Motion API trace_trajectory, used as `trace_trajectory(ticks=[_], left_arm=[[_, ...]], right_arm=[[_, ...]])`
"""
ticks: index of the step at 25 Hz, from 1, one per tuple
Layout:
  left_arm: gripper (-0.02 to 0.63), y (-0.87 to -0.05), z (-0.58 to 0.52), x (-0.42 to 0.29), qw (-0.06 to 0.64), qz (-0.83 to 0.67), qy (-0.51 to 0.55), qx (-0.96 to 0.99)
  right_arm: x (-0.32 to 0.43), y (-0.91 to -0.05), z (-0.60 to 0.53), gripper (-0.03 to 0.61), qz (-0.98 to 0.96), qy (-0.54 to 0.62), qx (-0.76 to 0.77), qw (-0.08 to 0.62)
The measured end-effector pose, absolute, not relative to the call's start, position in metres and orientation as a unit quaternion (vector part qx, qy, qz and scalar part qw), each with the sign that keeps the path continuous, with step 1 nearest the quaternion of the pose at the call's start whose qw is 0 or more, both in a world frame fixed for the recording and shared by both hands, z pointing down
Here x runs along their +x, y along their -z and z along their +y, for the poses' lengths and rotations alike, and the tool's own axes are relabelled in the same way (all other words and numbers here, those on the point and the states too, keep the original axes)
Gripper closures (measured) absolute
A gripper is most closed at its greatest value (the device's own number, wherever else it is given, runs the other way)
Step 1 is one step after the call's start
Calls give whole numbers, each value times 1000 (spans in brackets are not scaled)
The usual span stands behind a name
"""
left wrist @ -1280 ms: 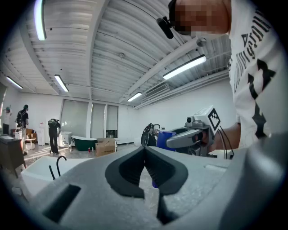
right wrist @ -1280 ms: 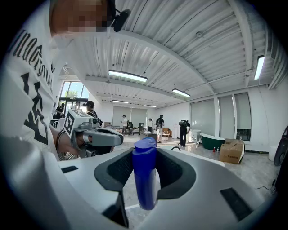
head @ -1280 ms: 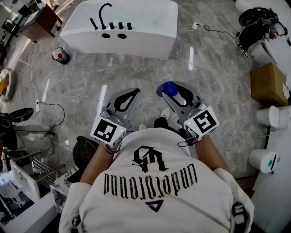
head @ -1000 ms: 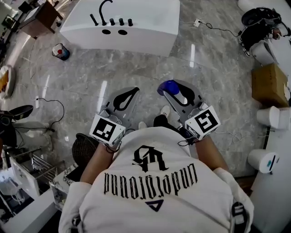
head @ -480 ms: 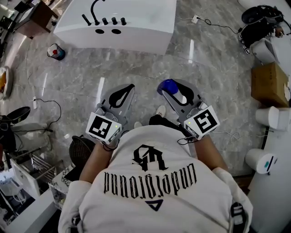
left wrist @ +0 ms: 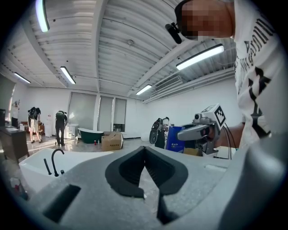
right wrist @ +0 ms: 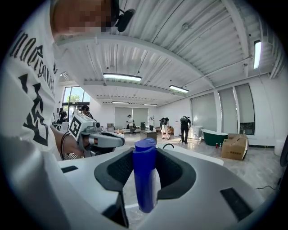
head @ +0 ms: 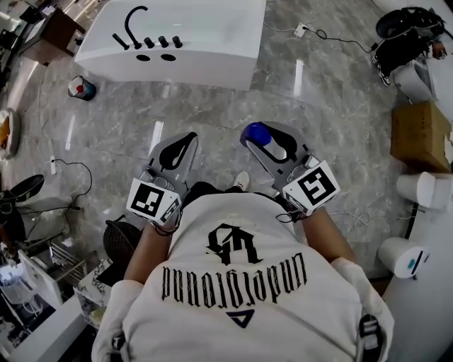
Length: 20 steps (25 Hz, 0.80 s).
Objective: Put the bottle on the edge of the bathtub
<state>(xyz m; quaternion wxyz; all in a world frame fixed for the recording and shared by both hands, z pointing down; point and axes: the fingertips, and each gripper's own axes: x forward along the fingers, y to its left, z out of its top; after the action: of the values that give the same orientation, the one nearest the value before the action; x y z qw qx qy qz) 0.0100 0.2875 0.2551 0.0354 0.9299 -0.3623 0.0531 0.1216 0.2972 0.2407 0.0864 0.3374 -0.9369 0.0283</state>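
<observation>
- At the bottom of the head view is the person's white shirt [head: 241,283], with both forearms reaching up-frame.
- The left gripper [head: 190,137] sits left of centre. In the left gripper view its dark pads [left wrist: 130,168] meet at the tips with nothing between them: clenched and empty.
- The right gripper [head: 266,134] sits right of centre, roughly level with the left one and apart from it.
- It is grasping the bottle [head: 259,133]. In the right gripper view the blue bottle stands upright between the pads [right wrist: 173,173], which press on it from both sides, and its cap rises above them.
- Grey marble floor [head: 318,92] lies beneath both grippers. A shoe [head: 242,181] shows between the arms.
- A cardboard box [head: 417,134] stands at the right edge of the frame.
- A small red and blue container [head: 81,88] stands on the floor at the left, near the tub's corner.
- The white bathtub [head: 212,32] fills the upper left, with a black faucet [head: 133,21] and knobs on its edge. The bottle is well apart from it, over the floor.
</observation>
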Motion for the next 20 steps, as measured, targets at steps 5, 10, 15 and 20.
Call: trace_trajectory(ticks=[5,10,15,20], left_arm=[[598,-260,265,24,39,-369,-60,927],[598,-261,240,23,36,-370,-60,927],[598,-257,216,24,32,-367,-57,928],[598,-262,197,14,34,-369,-58,927]], right_arm=[[144,-246,275,422,-937,-41,336,83],[148,-250,254,422,-936,-40,339,84],[151,-248,235,422,-934,-40,342,90],[145,-250,214,422,-934,-39,343,92]])
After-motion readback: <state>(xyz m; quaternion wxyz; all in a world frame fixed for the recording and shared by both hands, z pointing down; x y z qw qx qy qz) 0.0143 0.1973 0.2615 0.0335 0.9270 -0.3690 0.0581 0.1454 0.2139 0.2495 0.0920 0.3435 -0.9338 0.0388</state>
